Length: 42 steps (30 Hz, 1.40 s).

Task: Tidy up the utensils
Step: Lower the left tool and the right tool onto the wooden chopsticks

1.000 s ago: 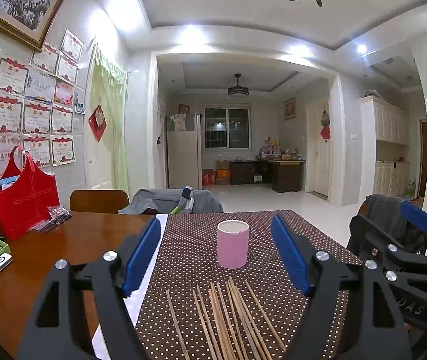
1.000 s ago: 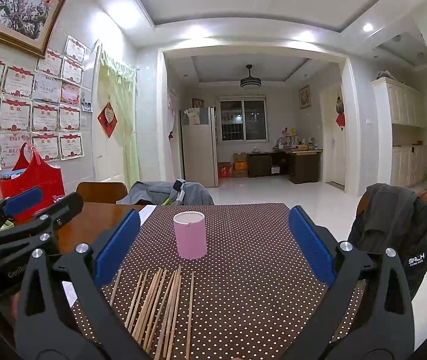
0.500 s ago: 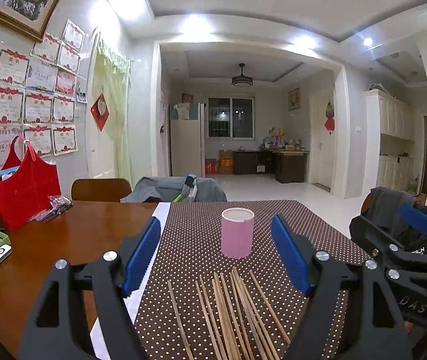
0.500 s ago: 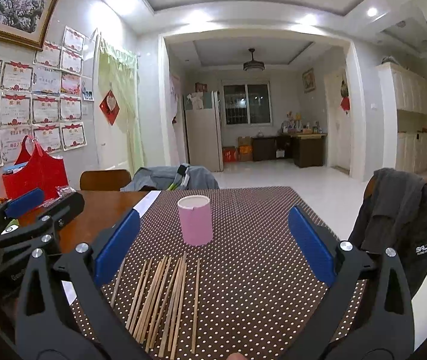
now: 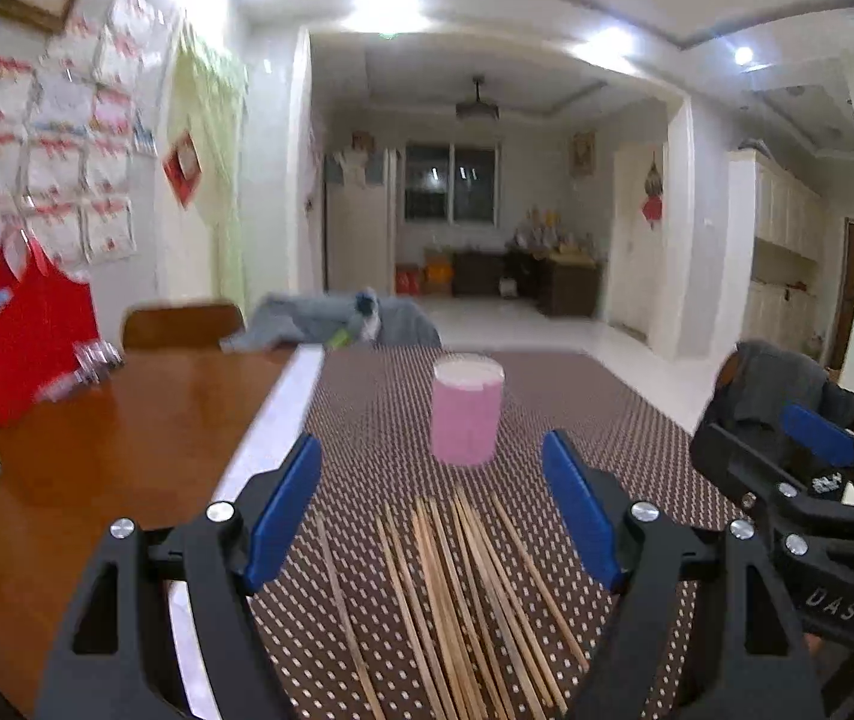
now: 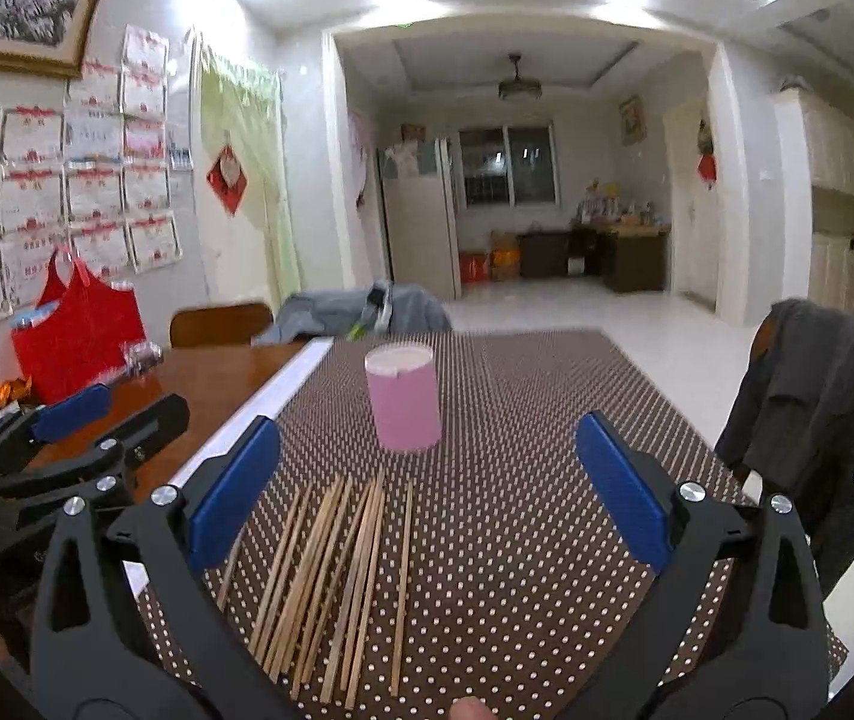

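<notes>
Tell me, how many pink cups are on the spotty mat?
1. The pink cup stands upright on the dotted mat, just beyond the far ends of the chopsticks. None looks hidden.

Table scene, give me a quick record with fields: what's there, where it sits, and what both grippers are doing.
surface: dotted brown tablecloth over a wooden table
utensils: chopsticks lying loose, roughly parallel, on the cloth
container: pink cup upright beyond the chopsticks, nothing visible sticking out
left gripper: open, holding nothing, above the chopsticks
right gripper: open, holding nothing, chopsticks toward its left finger
background: red bag by the wall
</notes>
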Tool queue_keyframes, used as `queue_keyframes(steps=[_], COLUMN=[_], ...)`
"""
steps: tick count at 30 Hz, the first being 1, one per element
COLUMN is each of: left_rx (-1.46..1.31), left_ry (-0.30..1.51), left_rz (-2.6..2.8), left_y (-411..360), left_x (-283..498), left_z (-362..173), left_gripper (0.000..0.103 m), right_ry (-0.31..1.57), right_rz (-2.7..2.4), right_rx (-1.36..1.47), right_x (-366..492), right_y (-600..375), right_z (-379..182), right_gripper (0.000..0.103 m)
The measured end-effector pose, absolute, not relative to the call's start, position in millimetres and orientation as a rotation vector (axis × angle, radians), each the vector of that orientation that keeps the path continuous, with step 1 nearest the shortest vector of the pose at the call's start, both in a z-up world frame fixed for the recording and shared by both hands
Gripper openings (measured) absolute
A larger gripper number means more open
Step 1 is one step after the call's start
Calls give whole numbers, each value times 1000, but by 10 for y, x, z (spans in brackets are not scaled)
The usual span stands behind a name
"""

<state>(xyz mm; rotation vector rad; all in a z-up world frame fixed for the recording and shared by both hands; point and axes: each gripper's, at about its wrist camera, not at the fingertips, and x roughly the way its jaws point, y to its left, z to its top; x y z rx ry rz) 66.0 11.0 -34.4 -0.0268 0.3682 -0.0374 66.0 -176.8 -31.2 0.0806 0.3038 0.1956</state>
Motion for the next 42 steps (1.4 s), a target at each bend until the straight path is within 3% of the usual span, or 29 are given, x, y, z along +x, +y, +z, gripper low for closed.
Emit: queue_keyframes(steps=[8,18,19,24,32,38,42], left_rx=[-220,-289,-283,-300,-191,-126,-120], left_ry=[785,1017,1035,1108,1111,1102,1097], left_rz=[-44,-13,-7,-21,26,81,64], left_y=[649,1049,1071,1089,1010,956,948], left_x=[1337,1779,1809,1929,2050,2156,2187], left_z=[-875,-1453,-1504,-1655,-1666,-1699,-1709], left_gripper=[75,74,66,48,35,9,6], right_ry=[619,883,904,989,1117,1189,1216], right_rz=[237,321,331,349,334,288,283], right_rx=[129,160,160,105,4,-76,-146], right_x=[1311,1857,1895,2030,2287,2564,2714], right_y=[-1724,-1688,-1674,-1546,-1409,-1235,-1137], right_z=[-730,-1191,-1222,-1302,-1423,-1528,-1528], right_gripper=[97,97,95,87,64,39,23])
